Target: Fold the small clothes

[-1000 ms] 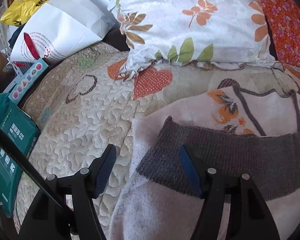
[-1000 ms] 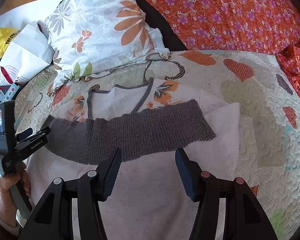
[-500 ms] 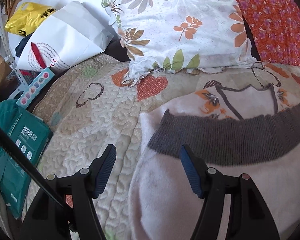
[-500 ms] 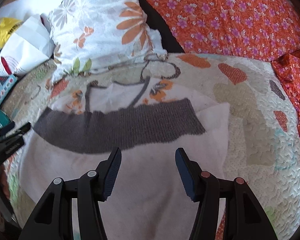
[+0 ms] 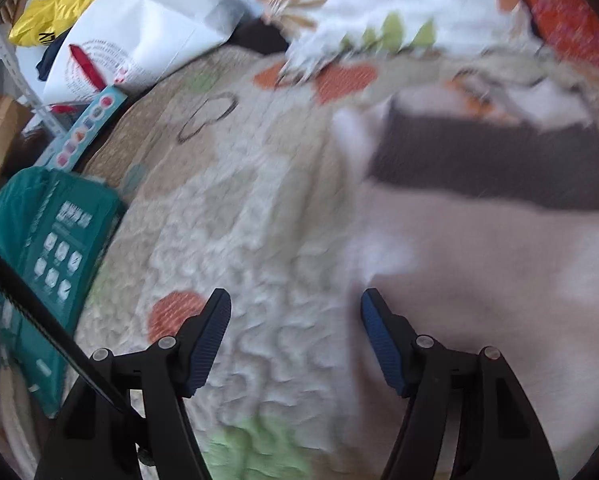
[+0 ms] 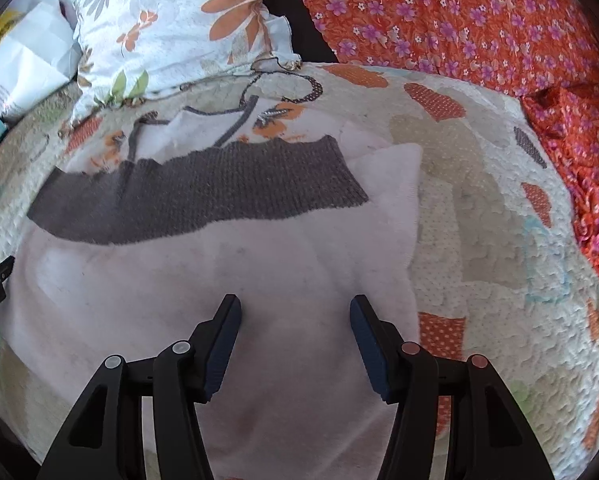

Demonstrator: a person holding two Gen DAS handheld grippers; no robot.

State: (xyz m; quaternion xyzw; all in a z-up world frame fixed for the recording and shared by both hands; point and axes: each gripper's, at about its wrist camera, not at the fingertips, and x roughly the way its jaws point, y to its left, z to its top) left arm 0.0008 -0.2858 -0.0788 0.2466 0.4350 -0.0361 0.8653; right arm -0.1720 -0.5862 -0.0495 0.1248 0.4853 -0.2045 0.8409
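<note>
Sweater [image 6: 227, 288], pale with grey ribbed band [image 6: 203, 196], lies folded across frame centre on the quilt [image 6: 479, 208]. Left gripper [image 5: 295, 336] and right gripper [image 6: 295, 328] both spread wide, empty, apparently positioned at its lower edge for another fold.

My left wrist view smears with motion blur; my right stays sharp, daylit, softly shadowed, fisheye-bent with dark corners.

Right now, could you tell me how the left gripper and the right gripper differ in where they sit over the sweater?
The left gripper hangs over the quilt, at the sweater's side edge; the right gripper hangs over the sweater's pale body. The left wrist view is motion-blurred; the right wrist view is sharp. Both are open and hold nothing.
</note>
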